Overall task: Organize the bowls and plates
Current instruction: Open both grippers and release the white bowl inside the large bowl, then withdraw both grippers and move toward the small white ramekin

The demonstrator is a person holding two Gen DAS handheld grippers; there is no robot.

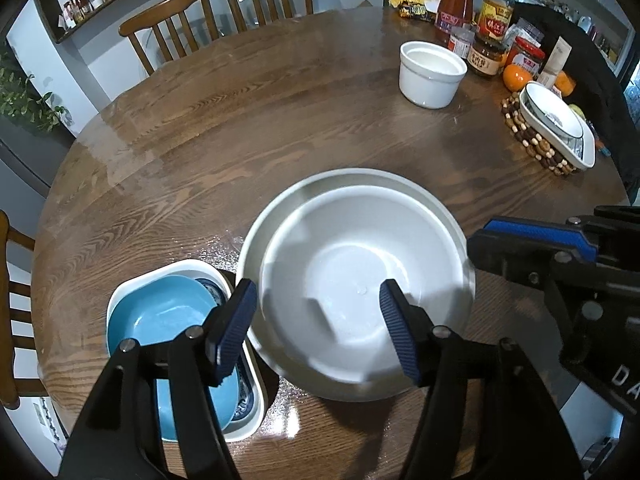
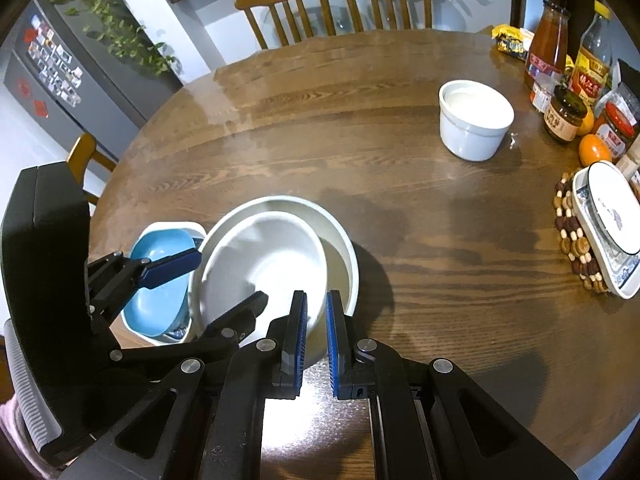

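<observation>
A white bowl (image 1: 360,292) lies tilted inside a larger white bowl (image 1: 344,184) near the table's front edge. My left gripper (image 1: 318,320) stands open over the inner bowl's left rim, one finger outside it and one inside, and neither pad touches it. My right gripper (image 2: 316,316) is shut on the near rim of the white bowl (image 2: 264,264). In the left wrist view the right gripper (image 1: 484,244) comes in from the right at that rim. The left gripper (image 2: 216,284) shows at the left of the right wrist view.
A blue dish (image 1: 168,312) sits in a white patterned dish (image 1: 252,404) left of the bowls. A white ramekin (image 2: 474,120) stands far right. A plate stack (image 2: 608,224) rests on a beaded trivet (image 2: 576,240). Bottles and jars (image 1: 496,4) and oranges (image 2: 594,148) crowd the right edge.
</observation>
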